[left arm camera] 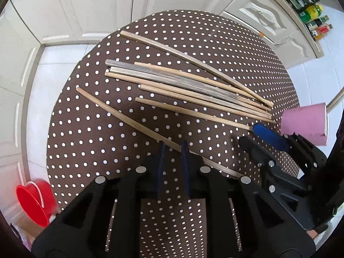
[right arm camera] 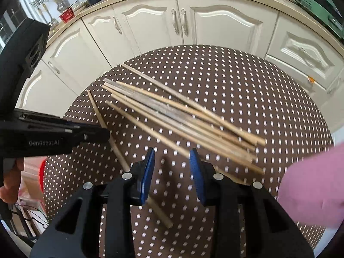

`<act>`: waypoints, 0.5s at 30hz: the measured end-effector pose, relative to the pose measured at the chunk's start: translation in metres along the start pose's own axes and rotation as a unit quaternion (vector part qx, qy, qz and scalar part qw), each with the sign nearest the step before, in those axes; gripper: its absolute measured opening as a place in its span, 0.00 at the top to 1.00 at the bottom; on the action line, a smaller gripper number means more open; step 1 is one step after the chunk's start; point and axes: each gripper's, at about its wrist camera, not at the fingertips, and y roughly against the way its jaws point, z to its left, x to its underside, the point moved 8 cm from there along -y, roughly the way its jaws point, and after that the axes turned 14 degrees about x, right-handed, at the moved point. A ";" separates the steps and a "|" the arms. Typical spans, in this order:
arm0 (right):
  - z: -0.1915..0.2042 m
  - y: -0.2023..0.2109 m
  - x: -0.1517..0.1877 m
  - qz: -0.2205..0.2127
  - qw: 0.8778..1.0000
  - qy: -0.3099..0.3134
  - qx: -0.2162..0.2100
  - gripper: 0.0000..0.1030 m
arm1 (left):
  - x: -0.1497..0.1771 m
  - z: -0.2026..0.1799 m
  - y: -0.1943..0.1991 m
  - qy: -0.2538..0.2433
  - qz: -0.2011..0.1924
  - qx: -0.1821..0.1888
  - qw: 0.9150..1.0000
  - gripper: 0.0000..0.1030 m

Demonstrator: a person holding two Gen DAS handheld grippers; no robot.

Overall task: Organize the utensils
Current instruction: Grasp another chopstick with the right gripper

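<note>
White kitchen cabinets (right arm camera: 223,23) curve round behind a round table under a brown cloth with white dots (left arm camera: 90,142), and nearly all the sorting looks still to be done. A loose sheaf of pale wooden chopsticks (left arm camera: 189,88) lies across the middle of the table, fanning toward the far left edge and bunching toward the right edge. One more, a slightly bowed single chopstick (left arm camera: 120,114), lies apart from the sheaf along the near left side.

At the right edge stands a pink paper cup (left arm camera: 305,122), tilted in the left wrist view; a thin pale stick pokes up behind it, likely a chopstick already dropped in, though I cannot see inside the cup. So I judge one piece at most is put away.

The left gripper (left arm camera: 173,148) has its blue-padded fingers narrowed to a small gap straddling the bowed chopstick; I cannot tell whether the pads actually pinch it. The right gripper (right arm camera: 172,167) hangs over the near end of the sheaf, moderately parted, with bare cloth between its pads and nothing held.

Down on the floor, off the near left edge, sits a red plastic basin (left arm camera: 34,200), its contents hidden
</note>
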 end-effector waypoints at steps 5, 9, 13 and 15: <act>0.002 -0.012 -0.001 0.012 1.000 0.017 -0.007 0.69 | -0.003 0.003 0.000 0.012 -0.004 -0.007 1.000 0.64; -0.005 -0.023 -0.004 0.035 0.999 0.004 -0.008 0.69 | -0.007 -0.011 -0.011 0.007 -0.003 -0.010 1.000 0.48; -0.009 -0.018 0.002 0.051 0.998 -0.008 -0.027 0.69 | -0.006 -0.020 -0.019 -0.031 -0.004 -0.044 0.999 0.49; -0.008 -0.014 0.008 0.058 0.998 -0.010 -0.025 0.69 | -0.005 -0.022 -0.020 -0.065 -0.004 -0.077 0.995 0.59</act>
